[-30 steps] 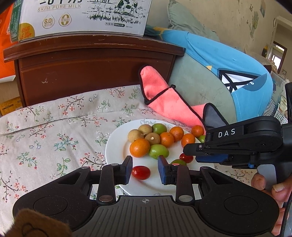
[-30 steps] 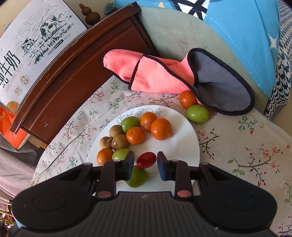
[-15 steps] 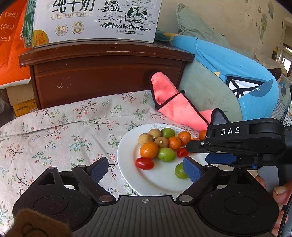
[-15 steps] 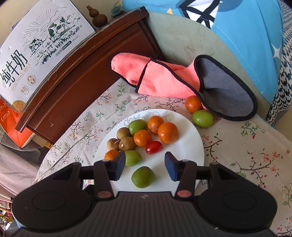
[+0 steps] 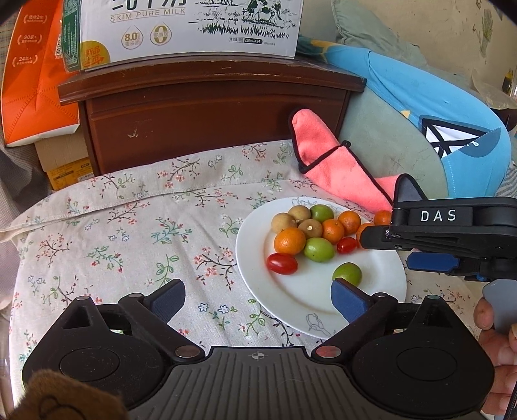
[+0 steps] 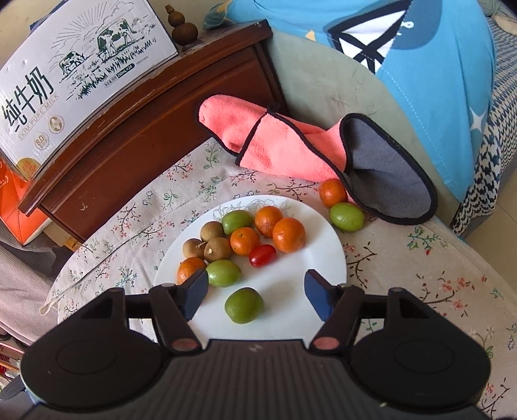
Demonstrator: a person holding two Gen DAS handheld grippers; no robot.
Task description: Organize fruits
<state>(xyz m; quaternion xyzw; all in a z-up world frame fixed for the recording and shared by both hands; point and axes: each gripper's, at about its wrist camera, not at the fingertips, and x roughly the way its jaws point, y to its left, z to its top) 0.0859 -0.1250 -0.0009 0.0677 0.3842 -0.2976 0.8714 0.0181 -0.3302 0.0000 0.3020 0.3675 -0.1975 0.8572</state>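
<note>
A white plate point(image 5: 323, 303) point(image 6: 323, 245) on the flowered cloth holds small oranges point(image 5: 290, 240), brown longans point(image 5: 281, 223), green fruits point(image 5: 319, 248) and two red cherry tomatoes point(image 5: 282, 263) point(image 6: 262, 255). My left gripper point(image 5: 258, 297) hangs over the plate's near left edge. Its jaws are opening wide, with nothing held. My right gripper point(image 6: 257, 294) is over the plate's near part, jaws opening. A lone green fruit point(image 6: 244, 305) lies loose on the plate between its pads, untouched. An orange point(image 6: 332, 193) and a green fruit point(image 6: 346, 216) lie off the plate by the towel.
A pink and grey towel point(image 6: 284, 152) lies behind the plate. A dark wooden cabinet point(image 5: 206, 122) with a milk carton box point(image 5: 181, 29) stands at the back, and a blue cushion point(image 5: 420, 106) is on the right. A hand point(image 5: 497, 339) holds the right gripper's body point(image 5: 452, 226).
Both grippers were shut on a red cherry tomato each and have opened. The tomatoes now lie on the plate. Both grippers have drawn back a little from the fruit.
</note>
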